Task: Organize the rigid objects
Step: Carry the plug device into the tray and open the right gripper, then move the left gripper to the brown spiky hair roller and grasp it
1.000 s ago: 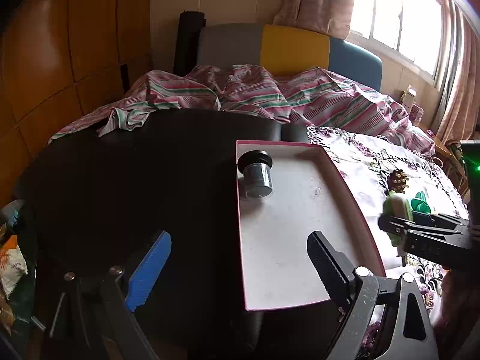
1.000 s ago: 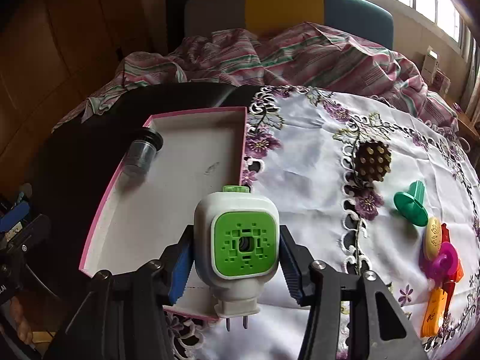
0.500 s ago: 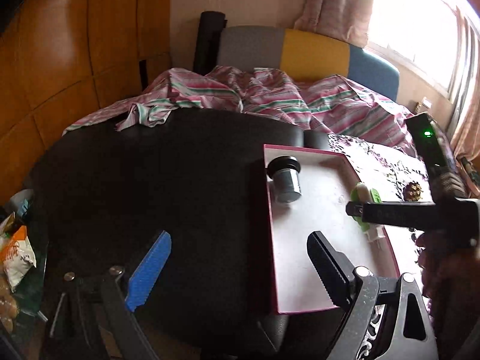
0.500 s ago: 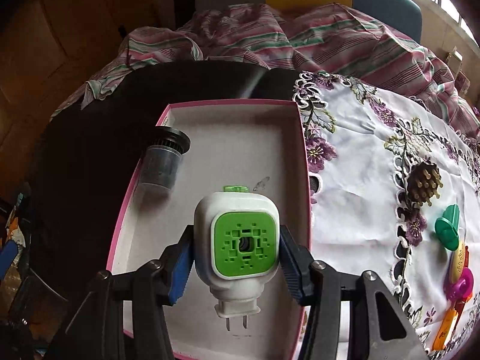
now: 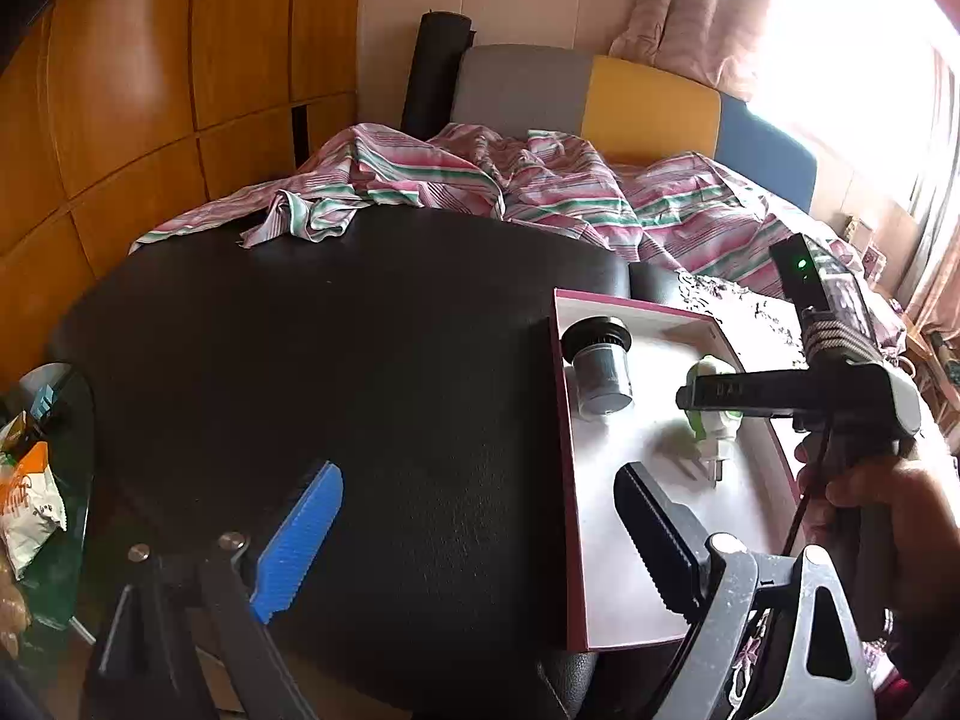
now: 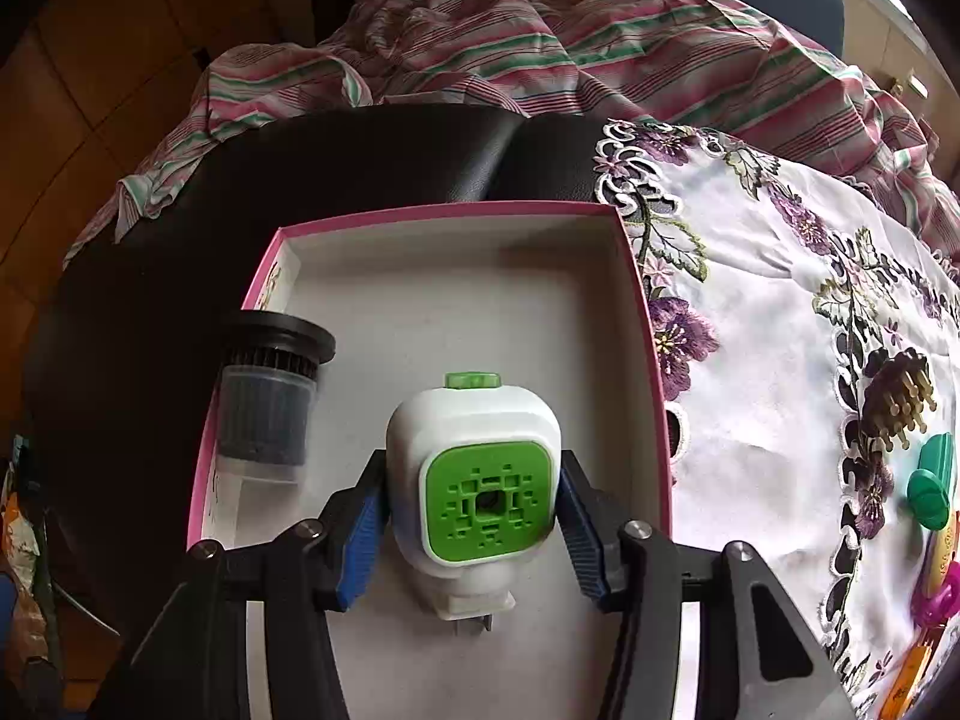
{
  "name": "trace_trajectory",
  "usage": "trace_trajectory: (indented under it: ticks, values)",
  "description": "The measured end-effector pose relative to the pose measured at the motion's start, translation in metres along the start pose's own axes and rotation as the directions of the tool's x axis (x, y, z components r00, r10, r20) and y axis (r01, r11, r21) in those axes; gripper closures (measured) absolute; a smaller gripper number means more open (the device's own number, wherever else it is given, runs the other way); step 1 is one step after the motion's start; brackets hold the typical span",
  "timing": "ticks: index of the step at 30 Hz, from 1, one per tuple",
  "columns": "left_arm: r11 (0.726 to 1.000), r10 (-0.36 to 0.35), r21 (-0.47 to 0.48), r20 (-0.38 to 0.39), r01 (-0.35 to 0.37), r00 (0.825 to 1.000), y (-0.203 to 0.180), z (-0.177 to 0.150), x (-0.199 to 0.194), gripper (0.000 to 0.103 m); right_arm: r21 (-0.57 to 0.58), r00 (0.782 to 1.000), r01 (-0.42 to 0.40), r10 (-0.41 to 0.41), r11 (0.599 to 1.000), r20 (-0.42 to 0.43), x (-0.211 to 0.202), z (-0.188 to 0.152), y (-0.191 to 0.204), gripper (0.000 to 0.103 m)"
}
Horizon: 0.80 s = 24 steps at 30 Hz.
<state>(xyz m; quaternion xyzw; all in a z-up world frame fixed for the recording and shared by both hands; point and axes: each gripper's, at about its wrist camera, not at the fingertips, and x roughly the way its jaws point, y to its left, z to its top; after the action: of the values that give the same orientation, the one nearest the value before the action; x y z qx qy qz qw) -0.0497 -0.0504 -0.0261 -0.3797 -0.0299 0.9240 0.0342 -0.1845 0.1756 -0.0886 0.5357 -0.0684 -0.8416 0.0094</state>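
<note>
My right gripper (image 6: 471,516) is shut on a white plug-in device with a green face (image 6: 474,480), its two prongs pointing down. It hangs low inside a white box with a pink rim (image 6: 444,213). A clear jar with a black ribbed lid (image 6: 264,414) lies on its side along the box's left wall. In the left wrist view the device (image 5: 711,420) and right gripper (image 5: 714,396) are over the box (image 5: 561,420), beside the jar (image 5: 603,369). My left gripper (image 5: 477,480) stands open over the black table, with nothing between its fingers.
The box sits where the black table (image 5: 360,360) meets an embroidered white cloth (image 6: 768,360). On the cloth lie a pine cone (image 6: 900,396), a green plastic piece (image 6: 930,486) and pink toys (image 6: 936,594). Striped bedding (image 6: 540,48) is heaped behind. Snack bags (image 5: 30,498) sit at the far left.
My right gripper carried the plug-in device from the box's near right corner leftward and down into the box. My left gripper drifted left, still open.
</note>
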Motion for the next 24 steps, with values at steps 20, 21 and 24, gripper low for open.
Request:
trace_trajectory:
  ticks: [20,21,24]
  values:
    - [0.998,-0.039,0.049,0.040,0.037,0.998,-0.032,-0.003,-0.023,0.010,-0.054,0.969,0.094,-0.079,0.994,0.233,-0.089,-0.089,-0.014,0.044]
    - [0.997,-0.048,0.059,0.038,0.046,0.998,-0.036,-0.004,-0.024,0.010,-0.047,0.967,0.099,-0.085,0.994,0.241,-0.093,-0.093,-0.017,0.044]
    - [0.995,-0.062,0.085,0.040,0.059,0.997,-0.046,-0.007,-0.027,0.009,-0.032,0.957,0.125,-0.112,0.992,0.267,-0.104,-0.102,-0.027,0.044]
